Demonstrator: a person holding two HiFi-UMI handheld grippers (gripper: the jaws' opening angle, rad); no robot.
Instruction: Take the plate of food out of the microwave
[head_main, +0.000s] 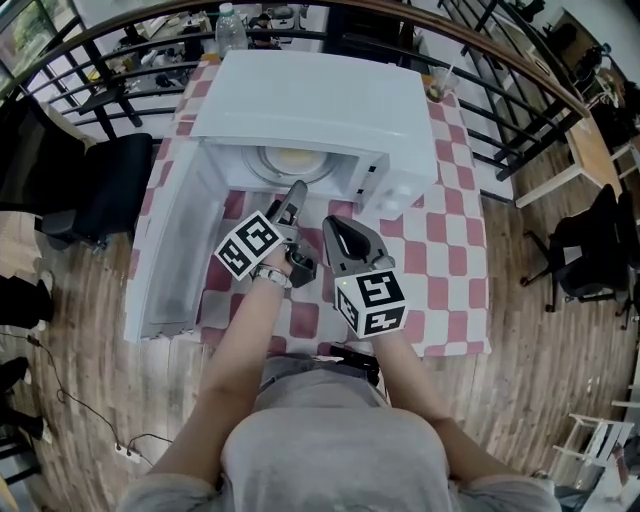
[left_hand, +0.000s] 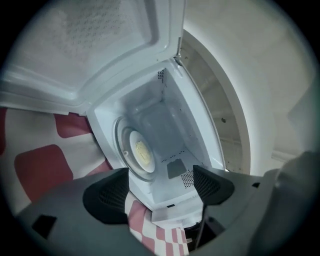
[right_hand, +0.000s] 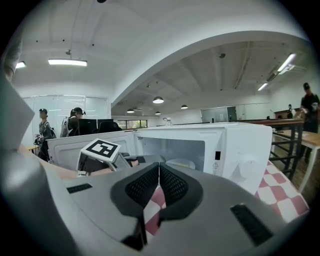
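The door (head_main: 170, 250) of the microwave (head_main: 320, 100), swung to 9 o'clock, leaves the cavity mouth free; the plate of food (left_hand: 141, 152) sits inside, at 12 o'clock from the left claw (left_hand: 162, 186), spread wide and empty; right claw (right_hand: 159, 172) pressed together, empty.

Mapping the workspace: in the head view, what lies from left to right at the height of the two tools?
From the left: black padded office chair → open white microwave door → left tool → right tool → black wheeled chair on the wooden floor.
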